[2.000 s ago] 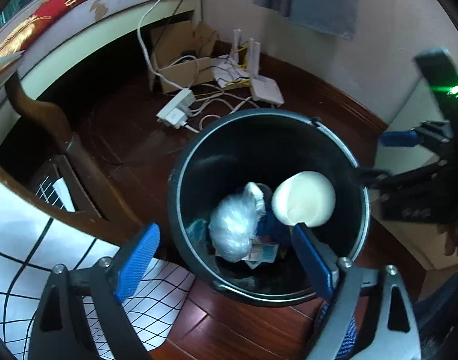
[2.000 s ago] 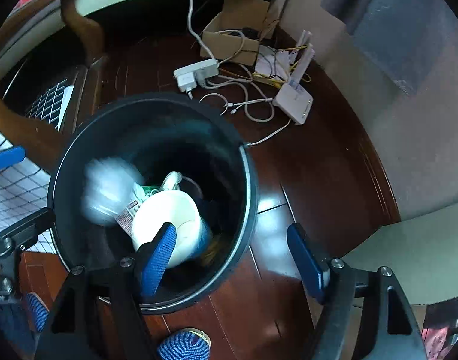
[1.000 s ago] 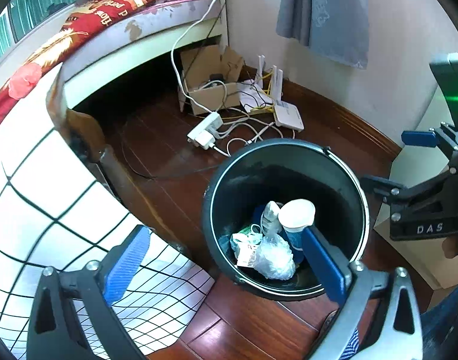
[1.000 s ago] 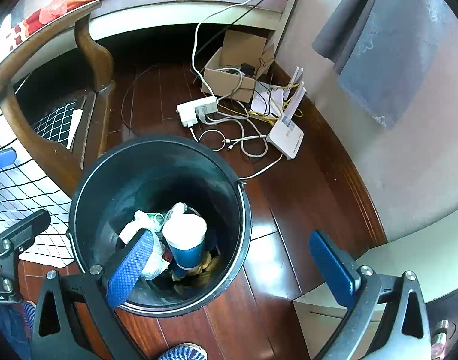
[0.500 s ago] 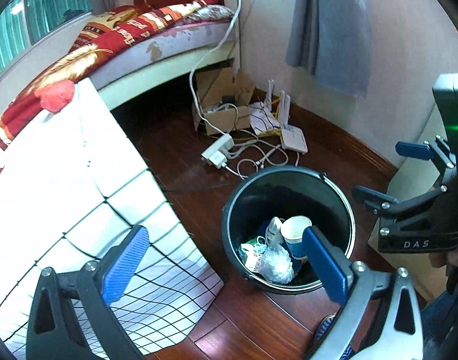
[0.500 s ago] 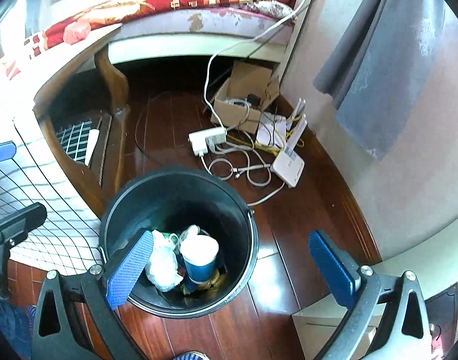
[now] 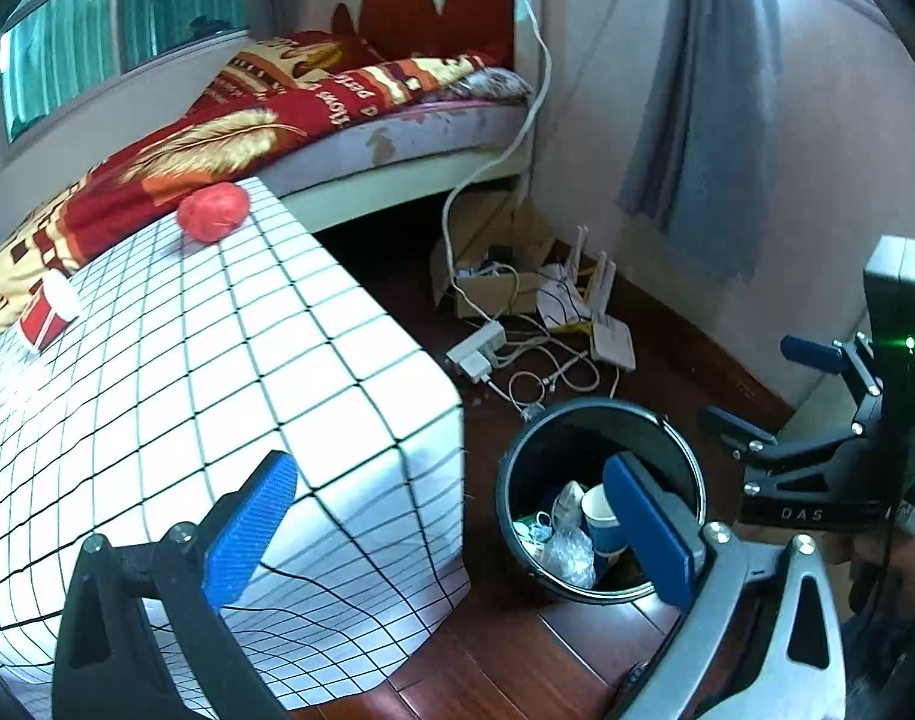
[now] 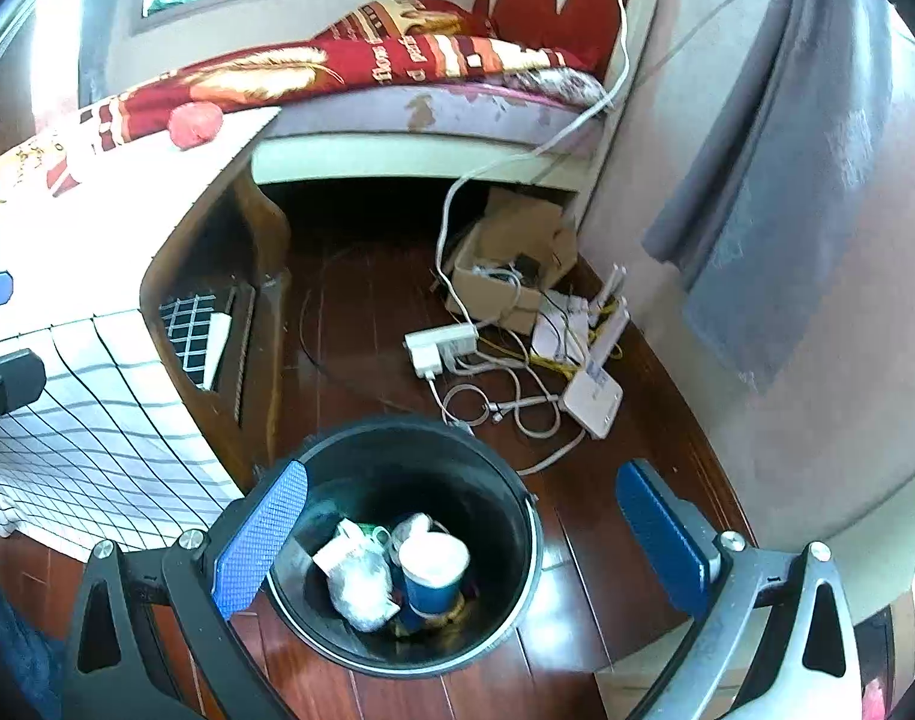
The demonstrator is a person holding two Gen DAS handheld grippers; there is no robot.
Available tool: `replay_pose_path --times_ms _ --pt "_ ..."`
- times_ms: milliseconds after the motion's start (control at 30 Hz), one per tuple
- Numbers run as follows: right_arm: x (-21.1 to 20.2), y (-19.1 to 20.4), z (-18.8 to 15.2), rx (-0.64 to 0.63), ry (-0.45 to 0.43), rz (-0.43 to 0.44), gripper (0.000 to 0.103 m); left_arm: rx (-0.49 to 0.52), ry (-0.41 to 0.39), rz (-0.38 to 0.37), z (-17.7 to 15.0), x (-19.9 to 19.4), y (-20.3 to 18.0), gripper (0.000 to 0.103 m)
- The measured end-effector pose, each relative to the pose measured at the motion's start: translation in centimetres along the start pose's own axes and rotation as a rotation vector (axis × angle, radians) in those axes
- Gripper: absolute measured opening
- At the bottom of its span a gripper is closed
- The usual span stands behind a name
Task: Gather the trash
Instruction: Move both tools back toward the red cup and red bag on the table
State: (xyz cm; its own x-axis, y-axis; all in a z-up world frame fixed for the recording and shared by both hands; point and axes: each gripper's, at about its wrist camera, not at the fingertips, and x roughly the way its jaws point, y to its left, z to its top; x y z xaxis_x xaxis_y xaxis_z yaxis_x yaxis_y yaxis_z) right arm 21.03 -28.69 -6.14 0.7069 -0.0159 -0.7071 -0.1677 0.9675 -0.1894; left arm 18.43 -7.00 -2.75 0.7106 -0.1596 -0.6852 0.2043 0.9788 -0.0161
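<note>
- Hovering above the bin (image 8: 520,516), your right gripper (image 8: 457,537) is spread wide and carries nothing; the blue cup (image 8: 434,573) and crumpled plastic (image 8: 361,582) lie inside, below and between its fingers.
- Your left gripper (image 7: 451,531) is wide open and empty too, with the bin (image 7: 511,468) under its right finger.
- More trash waits ahead and to the left of that gripper: a red cup (image 7: 48,312) and a red ball (image 7: 212,211) on the checked cloth (image 7: 229,372).
- Go for the cup first, I'd say; it lies tipped, so close across its sides gently.
- Keep your fingertips clear of the cloth so it doesn't drag.
</note>
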Motion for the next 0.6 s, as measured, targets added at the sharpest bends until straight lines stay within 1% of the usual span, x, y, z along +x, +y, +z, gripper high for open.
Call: replay_pose_path --times_ms 67,167,233,333,433,533,600 --pt "-0.3 0.6 0.6 -0.005 -0.021 0.010 0.103 -0.008 -0.004 0.011 0.0 -0.1 0.9 0.102" --pt "-0.7 1.6 1.5 -0.003 -0.062 0.039 0.103 -0.021 -0.015 0.059 -0.1 -0.3 2.5 0.102" --pt "-0.8 2.2 1.9 0.021 -0.093 0.084 0.103 -0.043 -0.023 0.087 -0.1 -0.5 4.1 0.102" --pt "-0.5 3.3 3.0 0.070 -0.110 0.163 0.103 -0.088 -0.035 0.122 -0.3 -1.0 7.0 0.102" --pt "-1.0 5.5 4.6 0.033 -0.143 0.178 0.103 -0.134 -0.042 0.147 -0.5 -1.5 10.1 0.102" --pt "-1.4 7.4 6.3 0.026 -0.155 0.207 0.103 -0.173 -0.045 0.213 -0.6 -1.9 13.8 0.102" --pt "-1.6 8.7 7.6 0.013 -0.165 0.232 0.103 -0.200 -0.040 0.272 -0.5 -2.0 16.5 0.102"
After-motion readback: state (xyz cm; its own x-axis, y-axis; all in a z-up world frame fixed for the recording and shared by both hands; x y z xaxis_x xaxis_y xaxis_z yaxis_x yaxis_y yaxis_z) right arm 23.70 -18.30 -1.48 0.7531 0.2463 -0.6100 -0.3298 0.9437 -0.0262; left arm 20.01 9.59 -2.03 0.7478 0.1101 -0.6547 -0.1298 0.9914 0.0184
